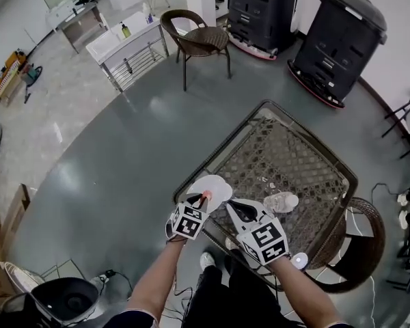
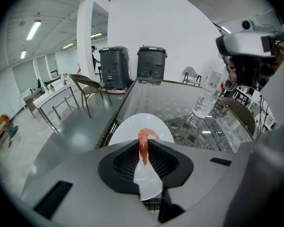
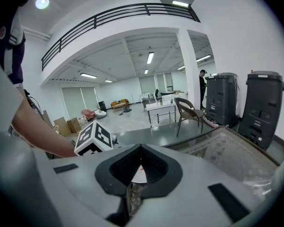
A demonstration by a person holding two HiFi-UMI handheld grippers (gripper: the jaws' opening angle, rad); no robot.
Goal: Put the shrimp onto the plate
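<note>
Bottle (image 1: 281, 201) right of plate (image 1: 217, 186)

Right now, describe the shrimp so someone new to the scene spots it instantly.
Find the glass-topped wicker table; at its near-left corner sits a white plate. Just over that plate, the left hand-held gripper pinches the shrimp. It is the only orange-pink, curled thing there, unlike the white plate and clear bottle.

— How's my left gripper (image 1: 205, 198) looking?
— Clamped on the shrimp (image 2: 143, 146), jaws pointing forward, my bare forearm (image 1: 157, 279) stretched out behind it.
— And my right gripper (image 1: 232, 208)?
— Jaws together, nothing between them. It's just beside the left gripper, angled toward it.
</note>
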